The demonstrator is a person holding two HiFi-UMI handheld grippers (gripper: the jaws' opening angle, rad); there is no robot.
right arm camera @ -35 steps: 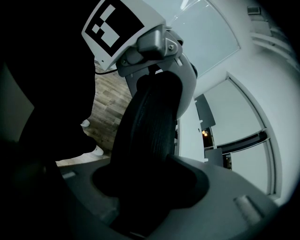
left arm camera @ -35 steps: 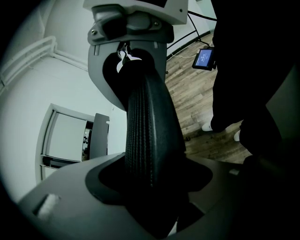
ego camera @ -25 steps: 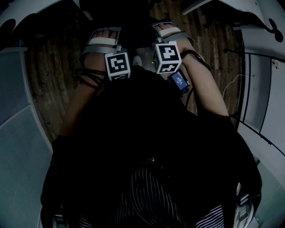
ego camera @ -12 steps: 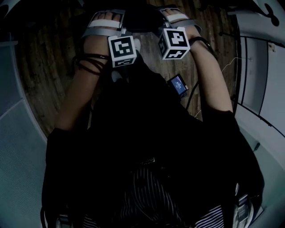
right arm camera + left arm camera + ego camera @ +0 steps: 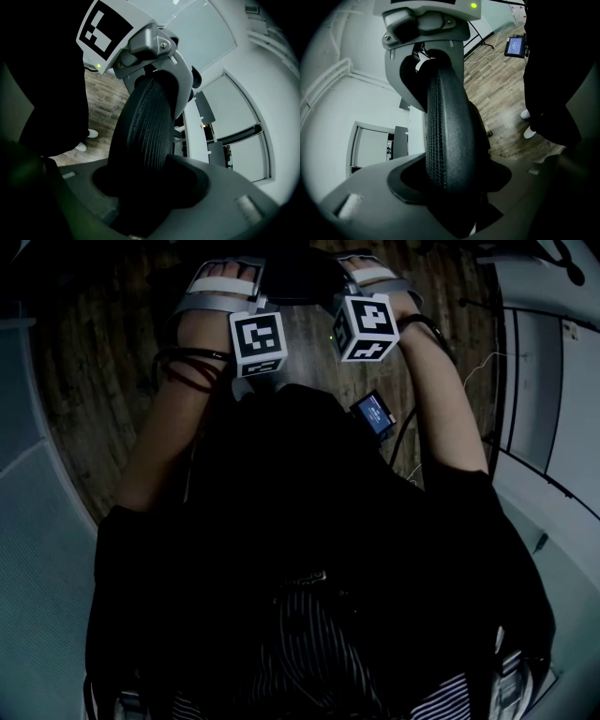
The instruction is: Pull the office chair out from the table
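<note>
The office chair shows only as its black mesh backrest at the top of the head view. My left gripper and right gripper both clamp its top edge, a hand's width apart. In the left gripper view the backrest edge runs up through my jaws to the right gripper, which bites the same edge. In the right gripper view the same edge rises to the left gripper with its marker cube. The seat and wheels are hidden.
Wooden floor lies under the chair. White desk tops curve along the right, and a pale partition stands at the left. A small lit screen hangs by my right forearm. The person's dark clothing fills the lower head view; white shoes stand on the floor.
Both grippers, still clamped on the backrest, have shifted toward the top of the head view, and the desk at the right has slid outward. The grips look unchanged.
</note>
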